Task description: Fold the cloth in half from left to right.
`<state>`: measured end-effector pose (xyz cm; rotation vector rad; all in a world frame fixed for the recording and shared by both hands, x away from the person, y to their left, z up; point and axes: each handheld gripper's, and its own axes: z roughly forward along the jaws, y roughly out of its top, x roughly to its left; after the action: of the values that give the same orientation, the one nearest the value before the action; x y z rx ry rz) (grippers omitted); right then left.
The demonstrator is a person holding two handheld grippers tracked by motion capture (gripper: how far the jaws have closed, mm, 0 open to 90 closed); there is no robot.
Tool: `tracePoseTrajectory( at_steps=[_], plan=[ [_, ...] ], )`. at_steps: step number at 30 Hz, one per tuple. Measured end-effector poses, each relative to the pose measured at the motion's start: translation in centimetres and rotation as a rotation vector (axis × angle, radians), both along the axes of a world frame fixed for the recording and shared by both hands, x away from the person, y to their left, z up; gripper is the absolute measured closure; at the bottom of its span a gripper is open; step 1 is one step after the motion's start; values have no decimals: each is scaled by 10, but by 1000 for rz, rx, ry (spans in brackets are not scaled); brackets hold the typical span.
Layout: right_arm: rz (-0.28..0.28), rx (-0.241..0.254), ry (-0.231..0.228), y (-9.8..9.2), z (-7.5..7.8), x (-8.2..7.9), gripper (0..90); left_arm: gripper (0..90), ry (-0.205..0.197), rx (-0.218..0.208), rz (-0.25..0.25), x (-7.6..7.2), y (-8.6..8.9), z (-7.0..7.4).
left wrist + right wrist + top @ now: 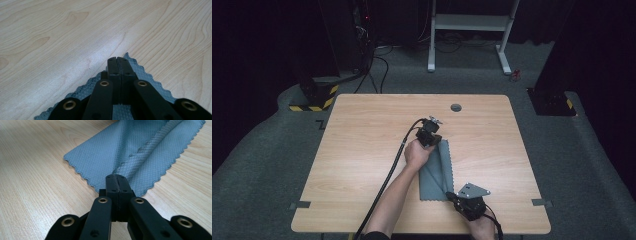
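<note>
Filling the outer part of the high view, a dark room with grey carpet (592,150) surrounds the work area; a white frame on two legs (469,30) stands at the back, and black posts with yellow-and-black striped bases (314,97) flank it, with cables trailing over the floor. Next in size is the light wooden table (362,150), with a round grey cable port (456,107) near its far edge and small grey tape tabs (300,204) at its near corners. There are no containers on it.

On the table, right of centre, lies a grey cloth (438,175), folded into a long narrow shape that runs from the near edge toward the middle. The left gripper (432,142), held in the person's left hand (417,154), sits at the far tip of the cloth. The right gripper (451,196) is at the near right corner.

The left gripper view brings out the cloth's diamond weave and scalloped edge (147,75) under its jaws, which are pressed together over the pointed corner. The right gripper view shows a raised fold (140,157) running up from its jaws, which are closed tight on the cloth's hem.
</note>
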<state>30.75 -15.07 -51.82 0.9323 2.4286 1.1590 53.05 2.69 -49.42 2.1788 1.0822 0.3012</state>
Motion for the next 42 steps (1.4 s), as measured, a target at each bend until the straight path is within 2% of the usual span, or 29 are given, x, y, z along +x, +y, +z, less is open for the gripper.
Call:
tracePoseTrajectory(
  at_steps=[16, 24, 28, 31, 32, 33, 36, 37, 42],
  plan=[
    [-27, -19, 18, -7, -2, 1, 900, 894, 8, 2, -7, 4, -14, -4],
    [-38, -4, 29, -10, -4, 2, 889, 884, 16, -1, 1, 5, -19, -9],
    [-46, -11, 38, -12, -4, 3, 816, 803, 6, -7, 17, 6, -17, -8],
    [-67, 3, 40, -17, -4, 4, 778, 683, -7, -18, 31, 4, -14, -3],
    [-73, 7, 37, -19, -3, 4, 768, 636, -18, -21, 38, 3, -13, -1],
    [-79, 8, 32, -21, -3, 5, 765, 610, -43, -27, 42, 1, -9, 3],
    [-110, 22, 20, -28, 2, 8, 757, 542, -80, -36, 53, -6, 1, 14],
    [-113, 23, 17, -30, 4, 9, 756, 533, -88, -39, 49, -11, 4, 17],
    [-130, 37, 4, -37, 13, 20, 746, 483, -133, 5, 13, -48, 24, 23]
  ],
)
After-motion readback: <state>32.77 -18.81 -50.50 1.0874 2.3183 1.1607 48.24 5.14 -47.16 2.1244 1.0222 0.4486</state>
